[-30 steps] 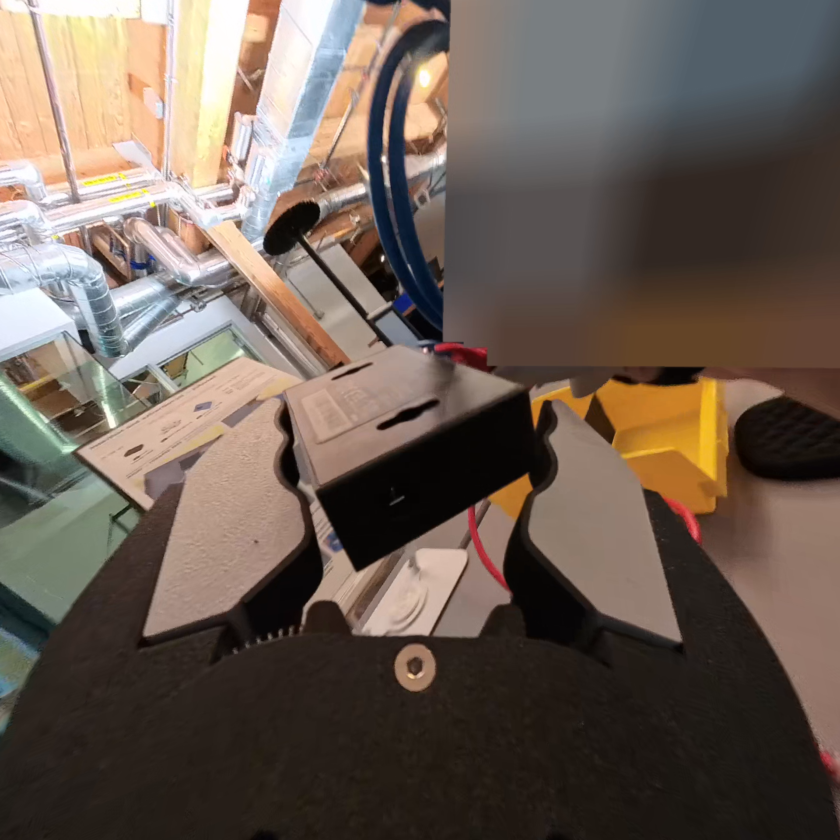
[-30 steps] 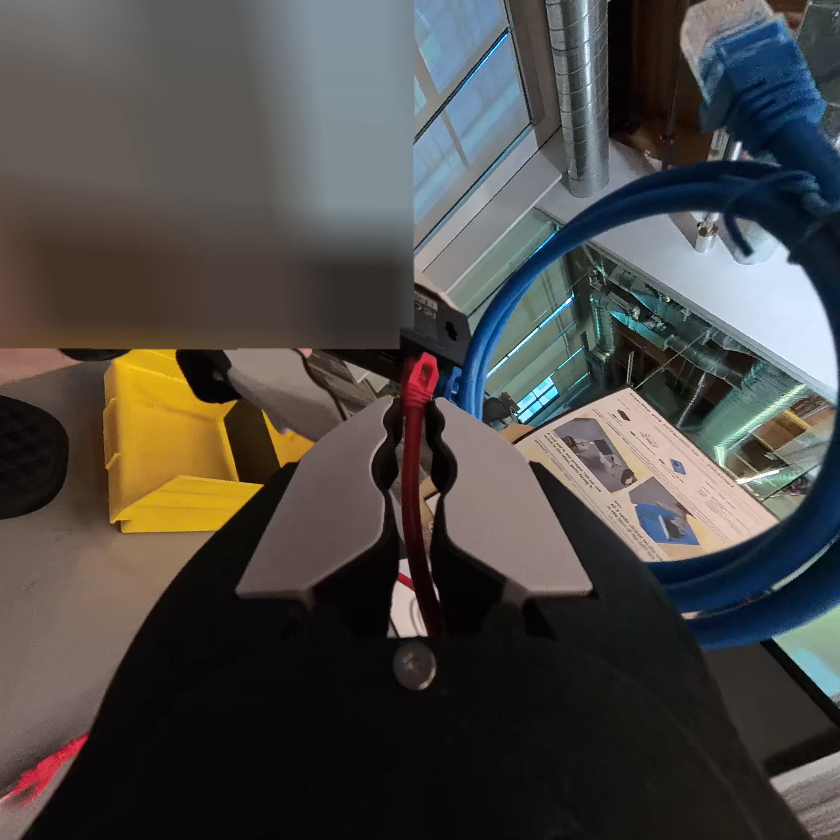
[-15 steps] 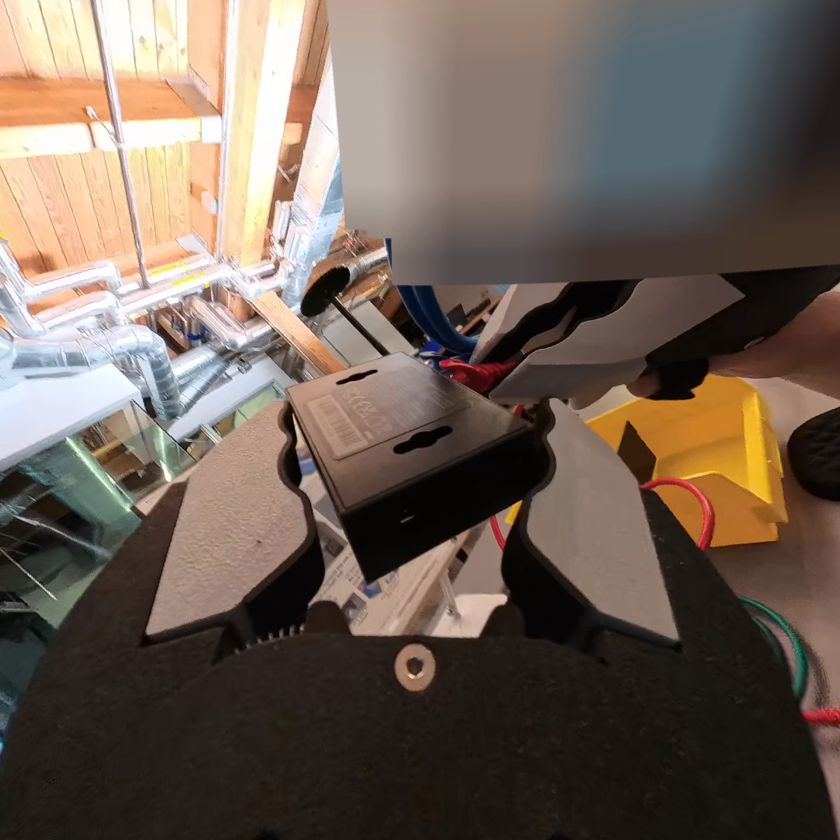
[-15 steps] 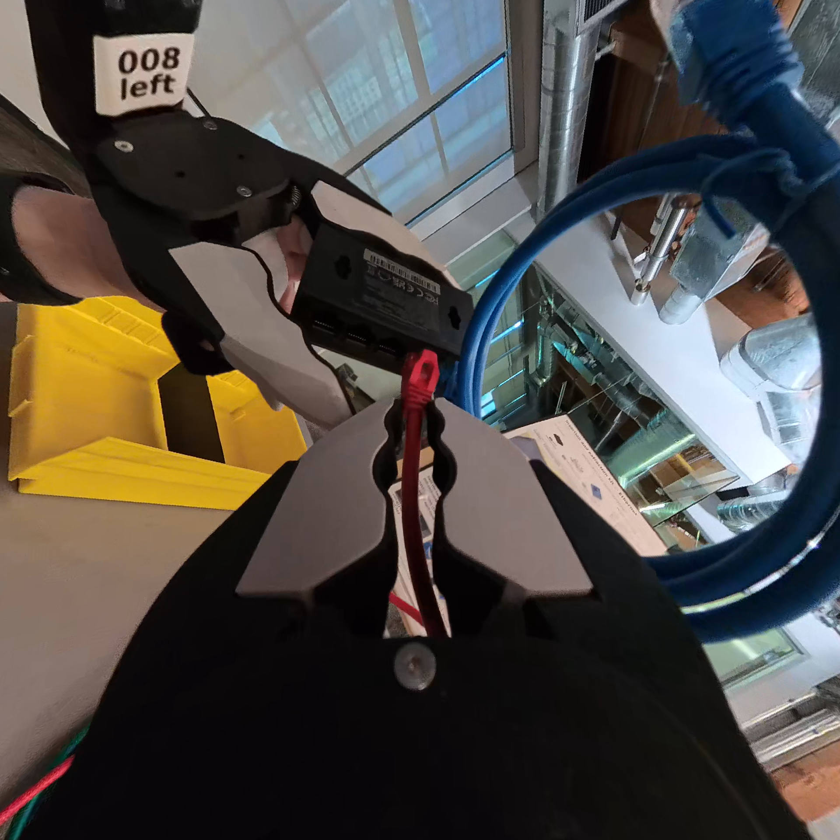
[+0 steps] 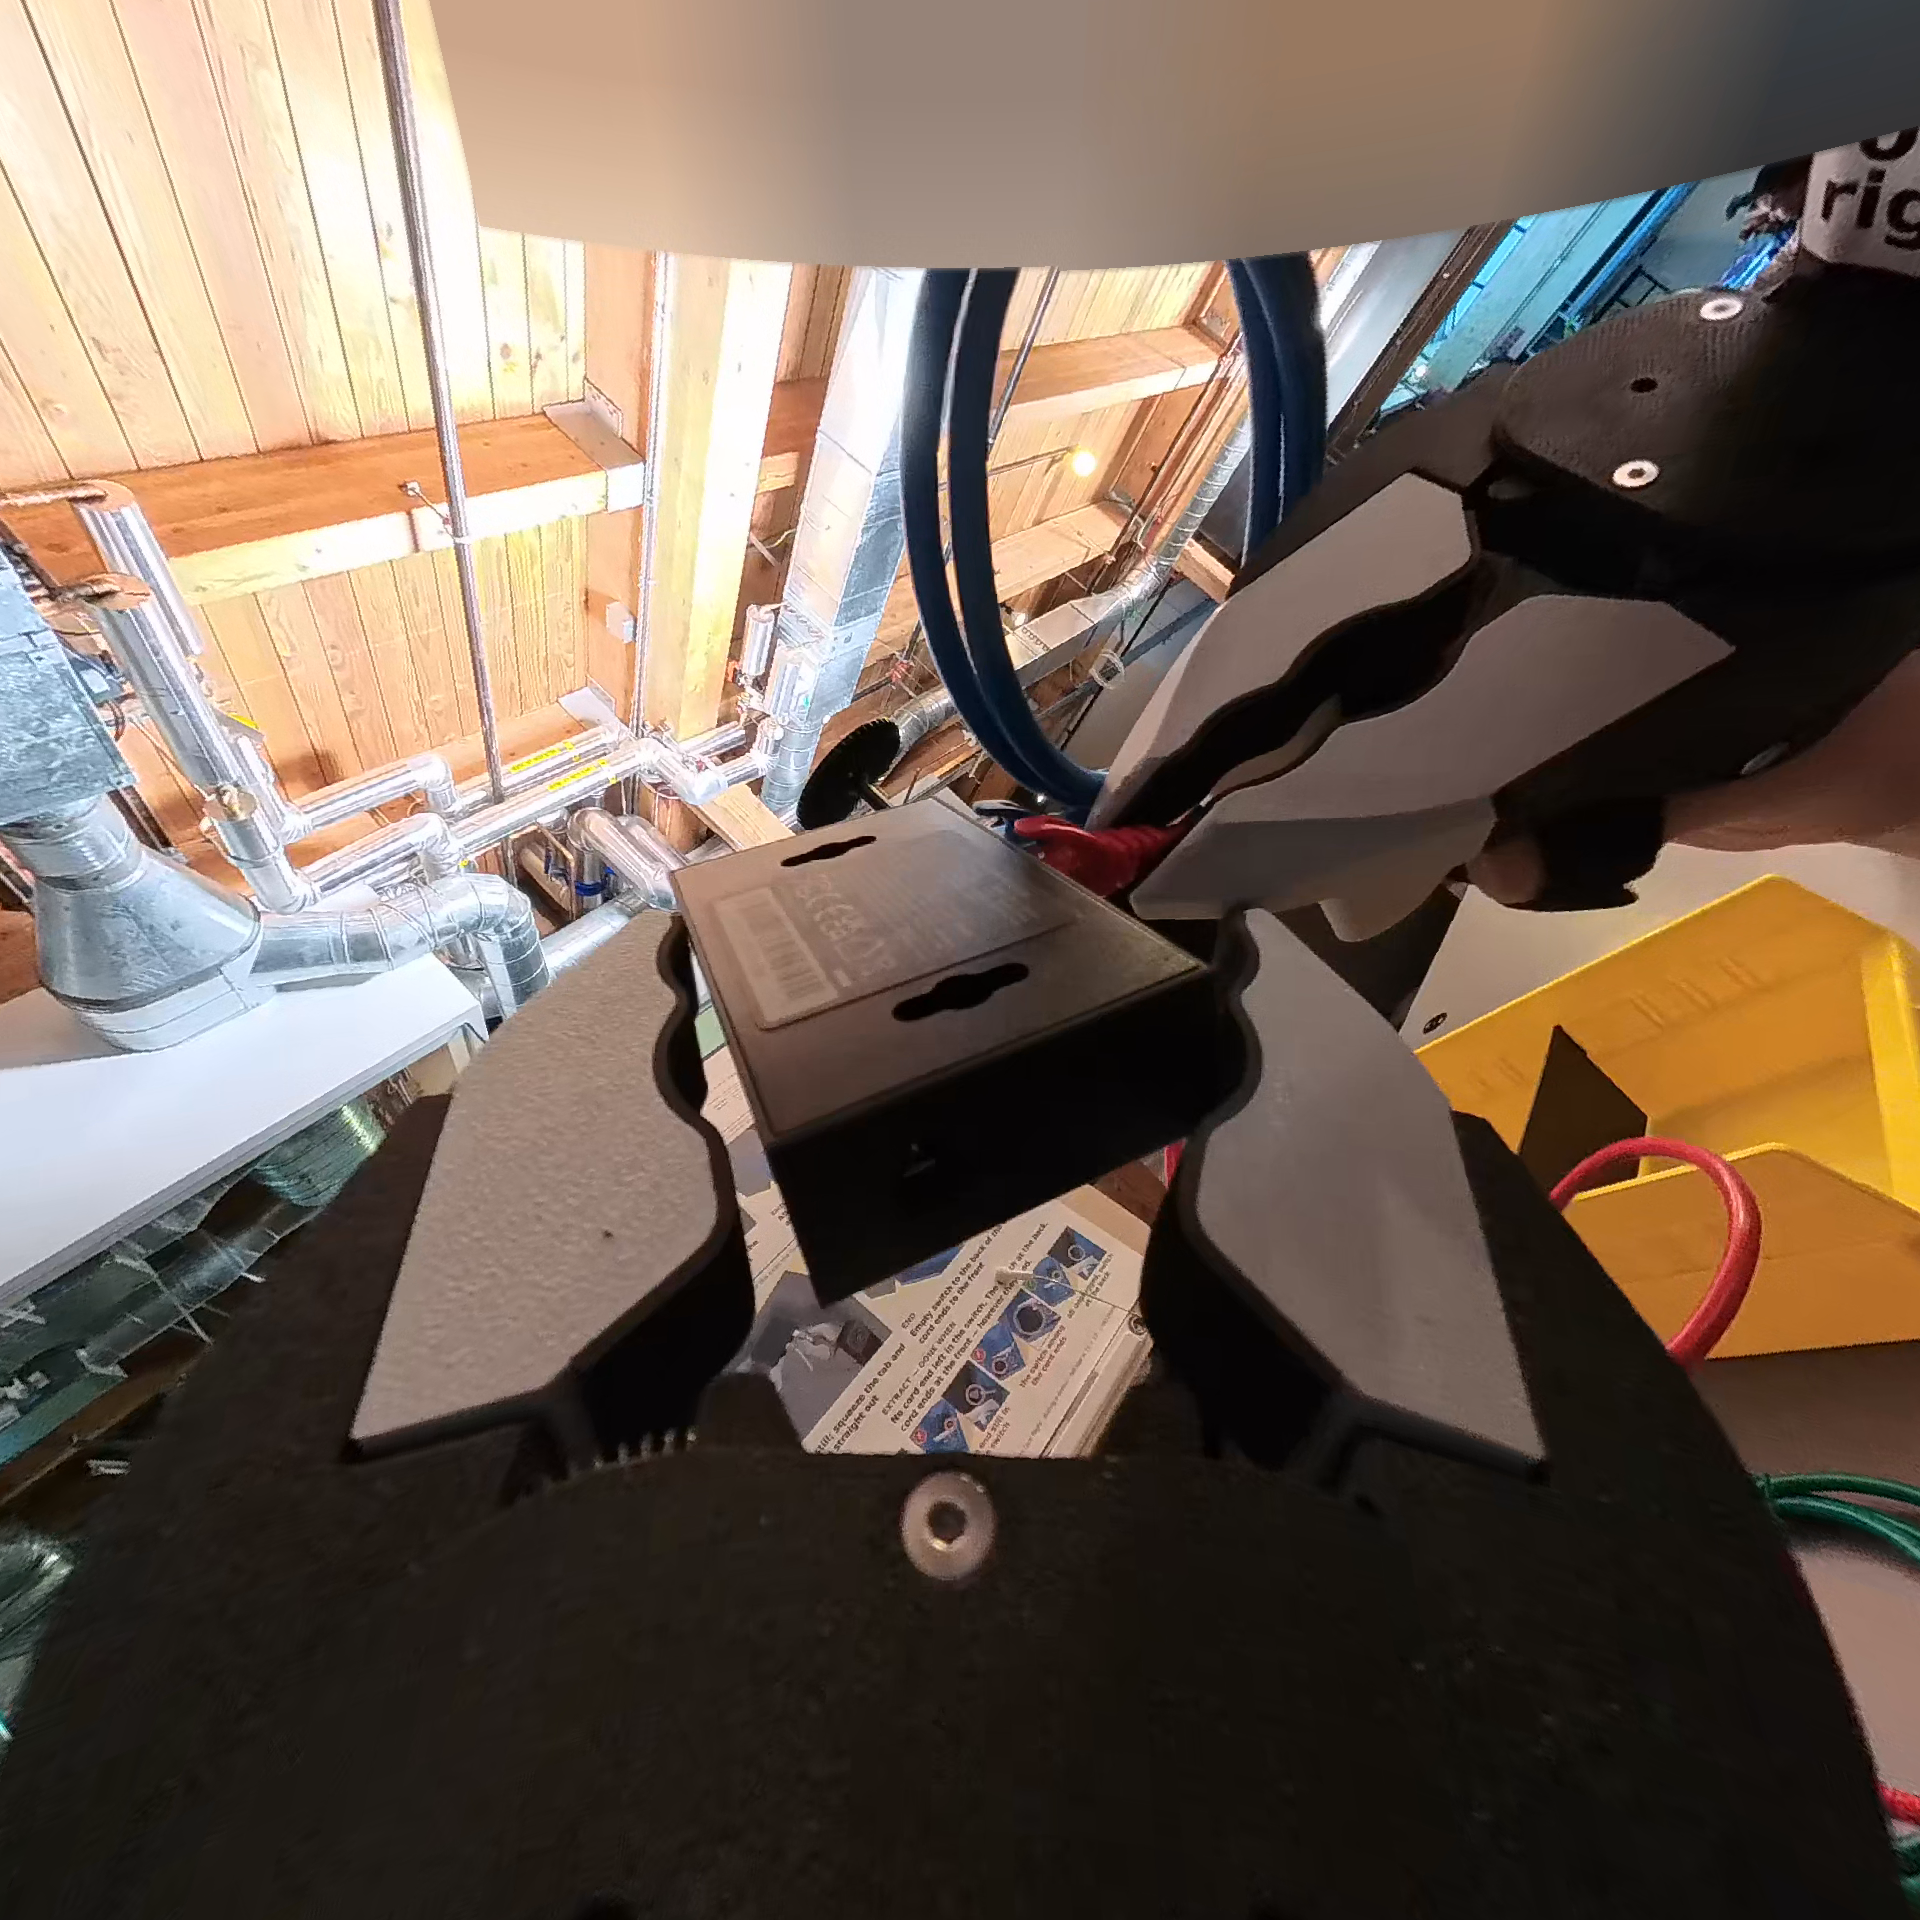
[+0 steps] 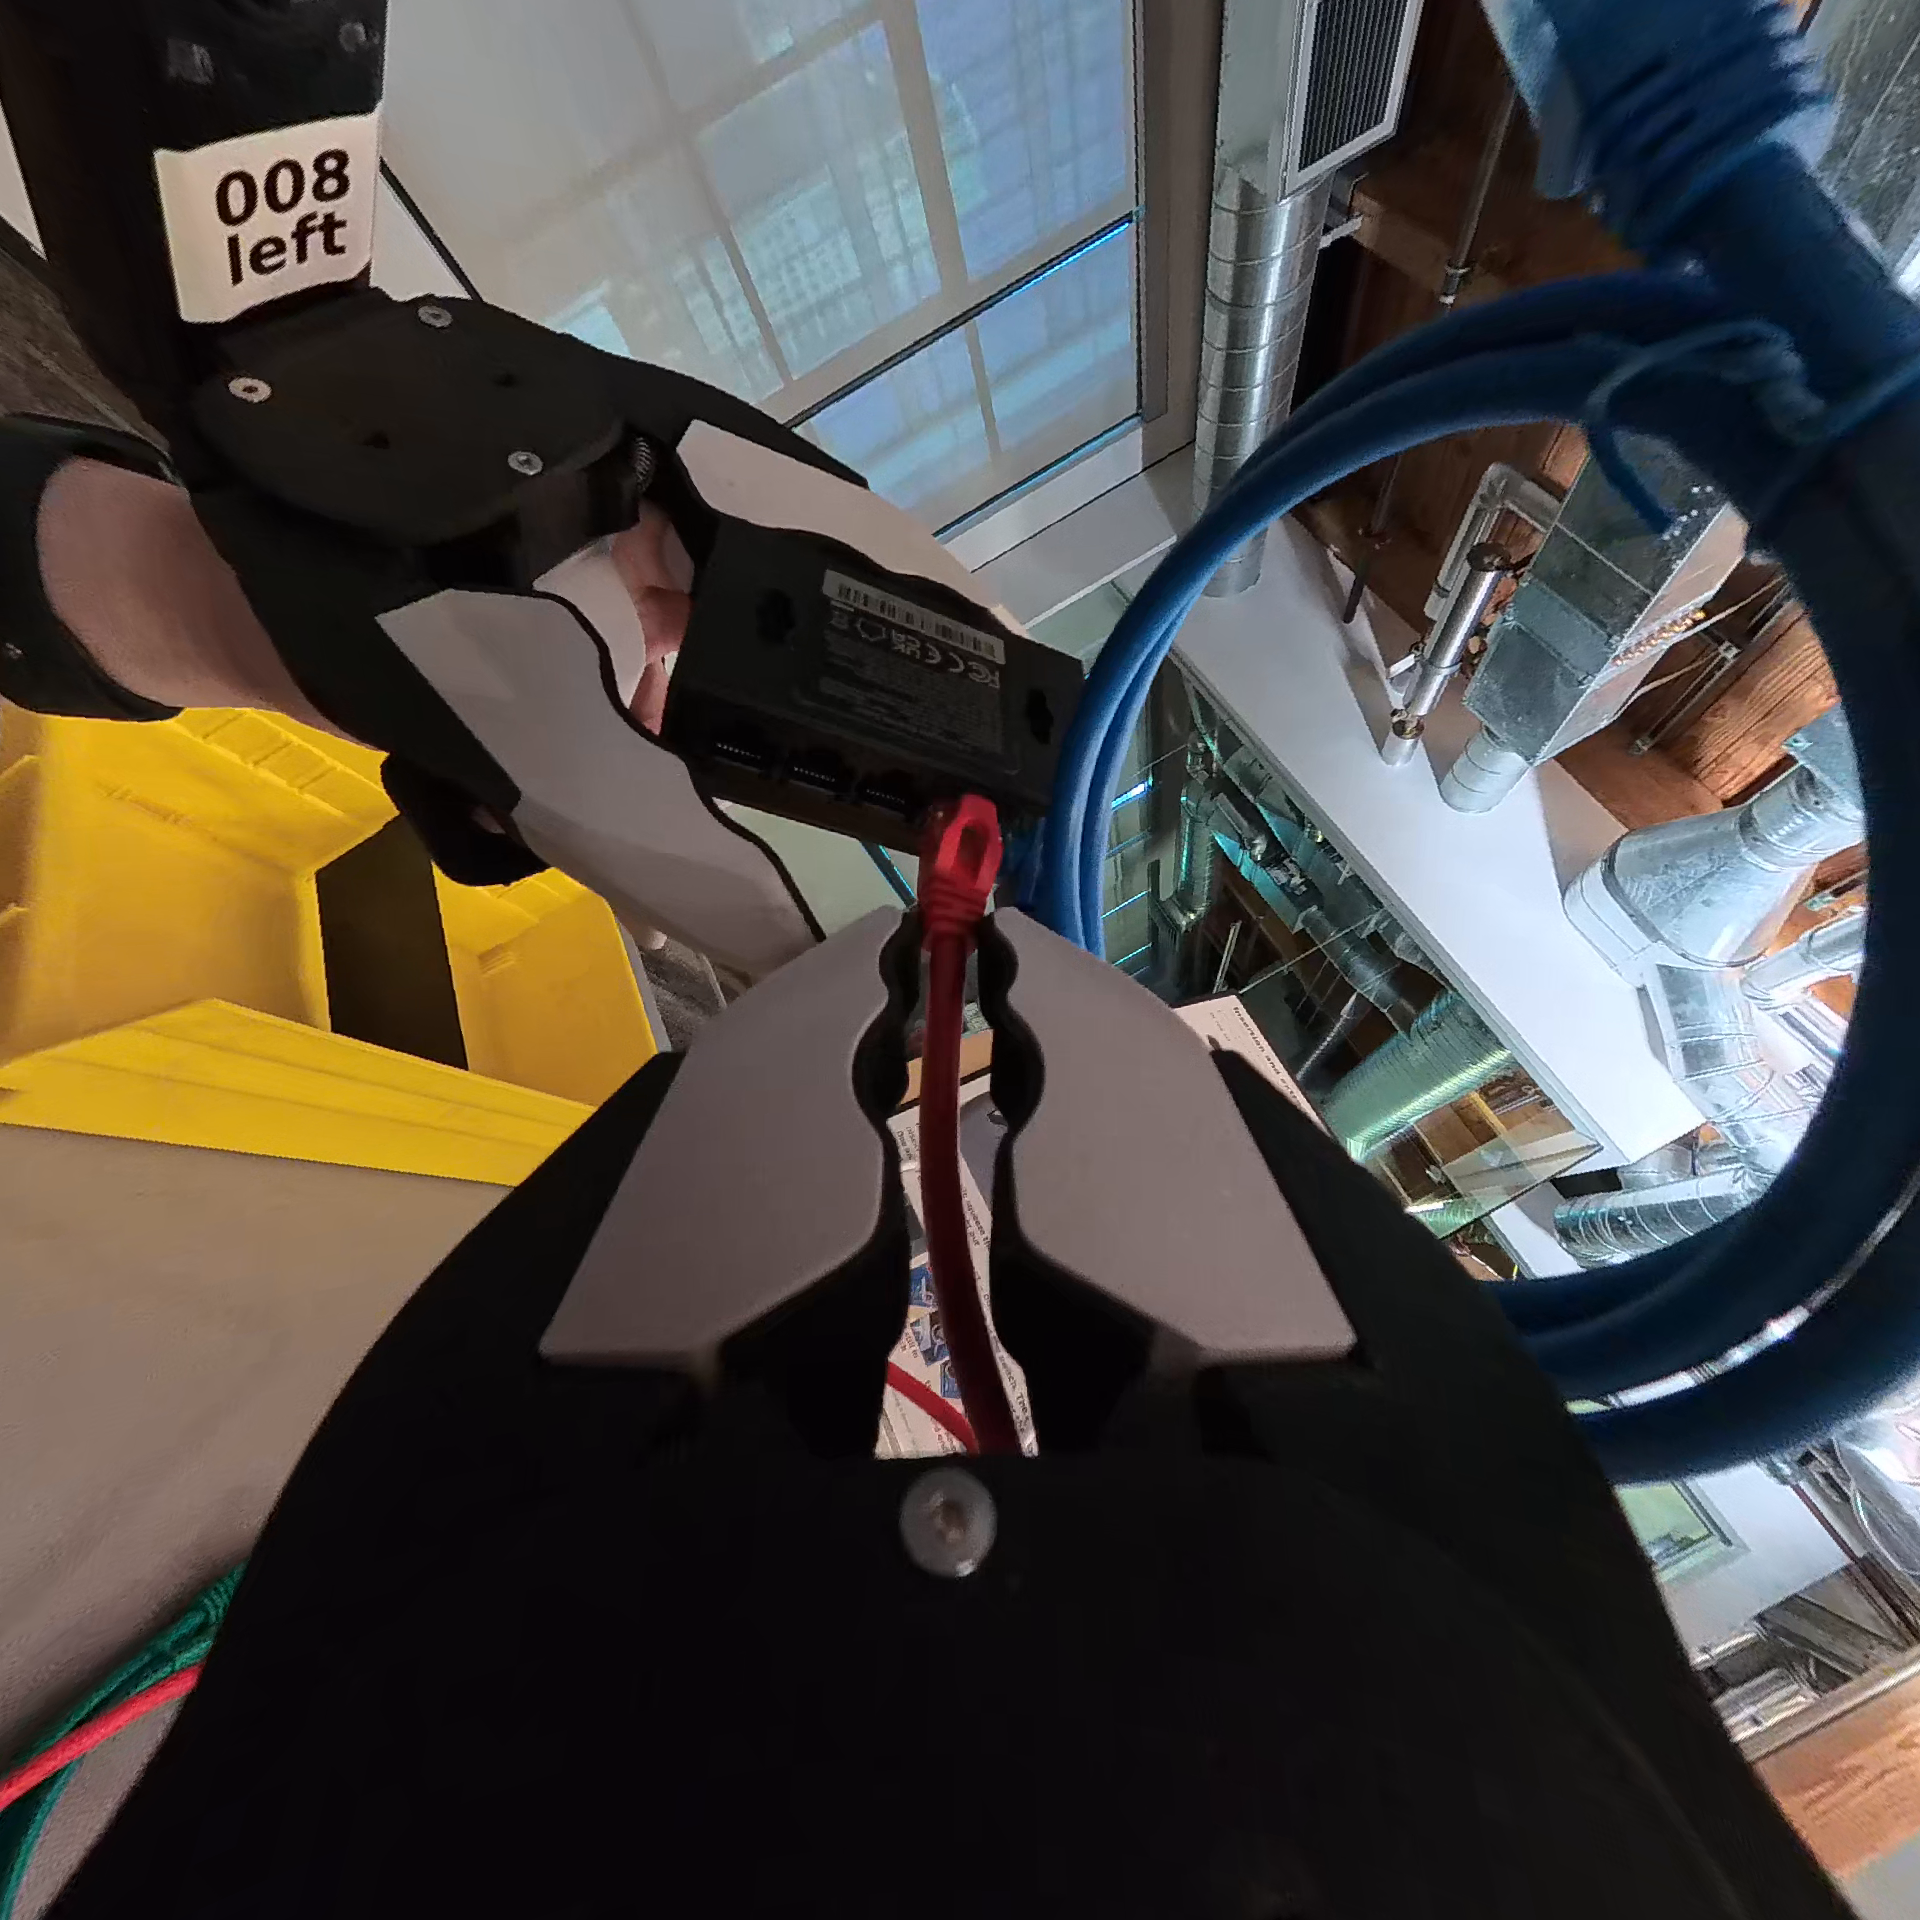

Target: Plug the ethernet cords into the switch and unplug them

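My left gripper (image 5: pixel 951 940) is shut on a black switch (image 5: pixel 935 997), held in the air with its labelled underside up. The switch also shows in the right wrist view (image 6: pixel 862 691), port row facing me. My right gripper (image 6: pixel 940 925) is shut on a red ethernet cord (image 6: pixel 951 1122). Its red plug (image 6: pixel 961 842) sits at a port near the right end of the row. In the left wrist view the right gripper (image 5: pixel 1143 852) holds the red plug (image 5: pixel 1081 840) at the switch's far side. A coiled blue ethernet cord (image 6: pixel 1766 436) hangs from the rightmost port.
A yellow bin (image 6: pixel 208 935) stands on the grey table (image 6: pixel 208 1299); it also shows in the left wrist view (image 5: pixel 1714 1081). A printed instruction sheet (image 5: pixel 987 1340) lies below the switch. Green (image 5: pixel 1860 1507) and red cord loops lie on the table at right.
Both grippers have tilted upward and come closer together. The red plug has moved up to the switch's port row. The left gripper's hold on the switch is unchanged.
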A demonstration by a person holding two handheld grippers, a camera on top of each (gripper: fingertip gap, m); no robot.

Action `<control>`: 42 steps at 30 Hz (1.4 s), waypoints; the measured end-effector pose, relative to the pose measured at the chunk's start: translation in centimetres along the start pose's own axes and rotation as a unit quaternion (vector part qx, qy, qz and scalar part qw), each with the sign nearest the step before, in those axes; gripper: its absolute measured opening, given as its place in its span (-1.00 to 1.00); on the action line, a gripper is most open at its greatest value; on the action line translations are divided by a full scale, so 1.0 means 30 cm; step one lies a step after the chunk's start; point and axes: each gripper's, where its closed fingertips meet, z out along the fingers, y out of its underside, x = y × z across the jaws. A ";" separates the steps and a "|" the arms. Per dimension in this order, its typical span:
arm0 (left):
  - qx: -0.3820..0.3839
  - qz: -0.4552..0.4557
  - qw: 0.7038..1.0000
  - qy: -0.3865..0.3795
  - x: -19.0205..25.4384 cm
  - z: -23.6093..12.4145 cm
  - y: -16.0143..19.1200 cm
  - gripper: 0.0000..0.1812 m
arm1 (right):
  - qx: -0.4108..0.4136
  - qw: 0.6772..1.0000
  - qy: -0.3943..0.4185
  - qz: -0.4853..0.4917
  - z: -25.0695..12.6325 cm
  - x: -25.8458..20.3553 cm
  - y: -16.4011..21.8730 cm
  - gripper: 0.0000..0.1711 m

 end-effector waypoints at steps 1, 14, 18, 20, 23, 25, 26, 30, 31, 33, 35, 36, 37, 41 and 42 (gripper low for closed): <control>0.001 0.000 1.000 0.000 0.001 0.000 0.000 0.04 | 0.000 1.000 -0.002 -0.001 -0.001 -0.001 0.000 -0.88; 0.001 -0.018 0.999 0.032 0.013 -0.010 0.001 0.05 | -0.010 1.000 -0.018 -0.011 -0.005 -0.017 0.002 -0.88; -0.001 -0.024 0.999 0.035 0.014 -0.010 -0.001 0.05 | -0.008 1.000 -0.022 -0.005 -0.006 -0.018 0.003 -0.88; 0.001 -0.020 0.999 0.032 0.013 -0.010 -0.003 0.05 | -0.006 1.000 -0.027 -0.006 -0.009 -0.021 0.001 -0.87; 0.000 -0.015 0.999 0.030 0.014 -0.009 -0.002 0.05 | -0.010 0.999 -0.032 -0.008 -0.010 -0.026 0.003 -0.85; -0.001 -0.008 1.000 0.029 0.015 -0.008 -0.001 0.05 | -0.012 0.999 -0.031 -0.020 -0.012 -0.027 0.003 -0.84; -0.001 -0.007 1.000 0.028 0.016 -0.007 0.000 0.05 | -0.013 0.999 -0.032 -0.023 -0.014 -0.027 0.004 -0.83; -0.001 -0.007 1.000 0.030 0.021 -0.005 0.001 0.05 | -0.014 0.999 -0.034 -0.031 -0.019 -0.027 0.006 -0.84; 0.000 -0.006 1.000 0.028 0.020 -0.005 0.000 0.04 | -0.013 0.999 -0.032 -0.034 -0.019 -0.026 0.005 -0.84; 0.005 -0.005 1.000 0.019 0.015 -0.004 -0.005 0.02 | -0.012 0.999 -0.021 -0.042 -0.020 -0.019 0.002 -0.85; 0.008 -0.005 1.000 0.011 0.008 -0.003 -0.007 -0.01 | -0.013 0.999 -0.010 -0.046 -0.019 -0.011 0.000 -0.86; 0.009 -0.004 1.000 0.006 0.005 -0.003 -0.008 -0.03 | -0.014 0.999 -0.007 -0.045 -0.017 -0.009 0.001 -0.86; 0.010 -0.006 1.000 0.004 0.003 -0.002 -0.009 -0.03 | -0.014 0.999 -0.005 -0.043 -0.016 -0.006 0.001 -0.86; 0.012 -0.008 1.000 -0.007 -0.004 0.000 -0.012 -0.06 | -0.013 0.999 0.006 -0.043 -0.015 0.002 -0.002 -0.87; 0.011 -0.009 1.000 -0.013 -0.009 0.001 -0.011 -0.08 | -0.015 0.999 0.010 -0.043 -0.013 0.005 -0.002 -0.87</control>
